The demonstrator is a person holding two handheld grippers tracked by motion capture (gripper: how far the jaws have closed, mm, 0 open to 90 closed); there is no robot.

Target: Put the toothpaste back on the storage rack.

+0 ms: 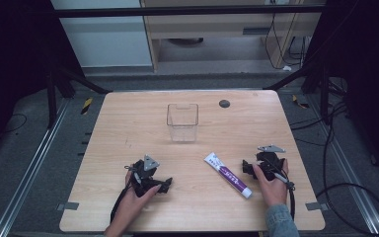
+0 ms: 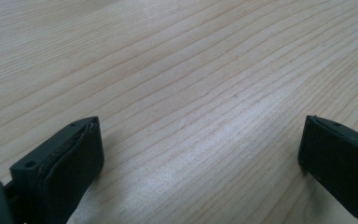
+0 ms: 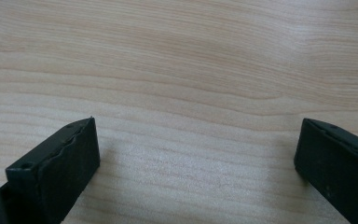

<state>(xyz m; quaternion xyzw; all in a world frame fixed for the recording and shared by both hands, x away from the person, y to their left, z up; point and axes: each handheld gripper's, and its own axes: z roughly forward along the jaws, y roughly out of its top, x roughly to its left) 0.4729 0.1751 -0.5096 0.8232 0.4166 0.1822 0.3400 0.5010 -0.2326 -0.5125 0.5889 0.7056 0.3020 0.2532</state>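
Note:
A white and purple tube lies flat on the wooden table, slanted, at the front right. My right gripper rests on the table just right of the tube, held by a hand. In the right gripper view its jaws stand wide open over bare wood. My left gripper sits at the front left, also in a hand. Its jaws are wide open in the left gripper view, with nothing between them. A clear plastic container stands upright at the table's middle, well beyond both grippers.
A small dark round disc lies near the table's far edge. Black frame struts and cables flank the table on the floor. Bare wood lies between the two grippers and around the container.

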